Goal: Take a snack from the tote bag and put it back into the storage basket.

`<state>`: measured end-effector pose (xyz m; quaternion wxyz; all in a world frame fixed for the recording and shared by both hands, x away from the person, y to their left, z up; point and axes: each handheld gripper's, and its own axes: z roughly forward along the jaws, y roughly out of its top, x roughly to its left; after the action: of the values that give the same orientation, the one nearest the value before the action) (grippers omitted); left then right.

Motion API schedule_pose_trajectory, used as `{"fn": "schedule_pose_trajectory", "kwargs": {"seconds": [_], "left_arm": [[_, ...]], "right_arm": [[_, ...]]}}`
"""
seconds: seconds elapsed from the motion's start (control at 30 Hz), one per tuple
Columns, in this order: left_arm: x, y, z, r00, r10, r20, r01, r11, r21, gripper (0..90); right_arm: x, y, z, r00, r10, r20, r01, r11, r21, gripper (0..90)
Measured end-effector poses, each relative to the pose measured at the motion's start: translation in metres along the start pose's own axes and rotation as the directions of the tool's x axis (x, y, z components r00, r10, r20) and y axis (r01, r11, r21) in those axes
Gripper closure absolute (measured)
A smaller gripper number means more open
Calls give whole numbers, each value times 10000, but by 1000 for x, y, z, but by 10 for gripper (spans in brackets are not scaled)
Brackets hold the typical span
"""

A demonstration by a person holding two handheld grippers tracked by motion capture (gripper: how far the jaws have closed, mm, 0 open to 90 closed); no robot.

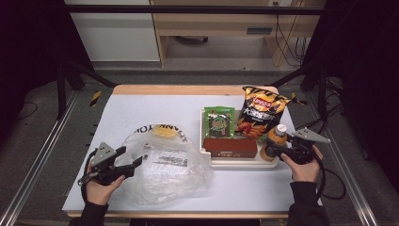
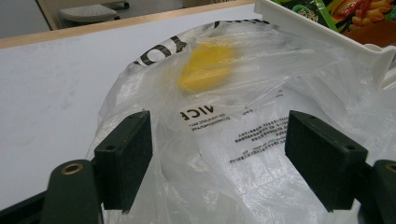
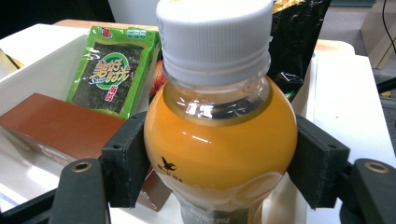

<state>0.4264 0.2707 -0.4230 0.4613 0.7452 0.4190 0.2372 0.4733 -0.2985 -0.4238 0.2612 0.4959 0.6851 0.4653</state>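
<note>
The right hand-held gripper [image 3: 219, 163] holds an orange juice bottle [image 3: 219, 140] with a white cap; its two pads press on both sides of the round upper part of the bottle. The bottle stands upright at the right end of the white tray [image 1: 235, 162]; in the high view the jaws and the hand cover its lower part, so I cannot tell if its base rests inside the tray or just beside it. In the right gripper view the bottom of the bottle is cut off by the picture edge.

Inside the tray lie a brown box [image 1: 230, 147] at the near wall and a green seaweed pack [image 1: 219, 121] behind it. A black chips bag [image 1: 260, 112] leans at the far right side of the tray; the bottle hides part of it in the right gripper view.

Left of the tray, a clear plastic bag [image 1: 164, 162] lies on the counter [image 1: 131, 110]. Something yellow [image 2: 205, 65] is inside it, blurred through the film, so its kind is hard to make out. The left hand-held gripper [image 2: 217, 154] stands wide at the left edge of the bag; folds of the film rise between its pads, but they do not pinch them.
</note>
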Motion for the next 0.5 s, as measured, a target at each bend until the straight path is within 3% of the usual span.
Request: {"fn": "schedule_pose_trajectory", "kwargs": {"seconds": [0.23, 0.43, 0.5], "left_arm": [[1, 1, -2, 10000, -7, -14, 7, 10000, -80, 220], [3, 1, -3, 10000, -33, -34, 32, 9999, -119, 212], [4, 2, -4, 10000, -48, -57, 47, 9999, -141, 209]], "right_arm": [[0, -3, -4, 9992, 184, 349, -177, 9996, -202, 193], [1, -9, -12, 9983, 226, 546, -192, 9979, -618, 182], [2, -10, -16, 9980, 111, 618, -77, 9985, -539, 183]]}}
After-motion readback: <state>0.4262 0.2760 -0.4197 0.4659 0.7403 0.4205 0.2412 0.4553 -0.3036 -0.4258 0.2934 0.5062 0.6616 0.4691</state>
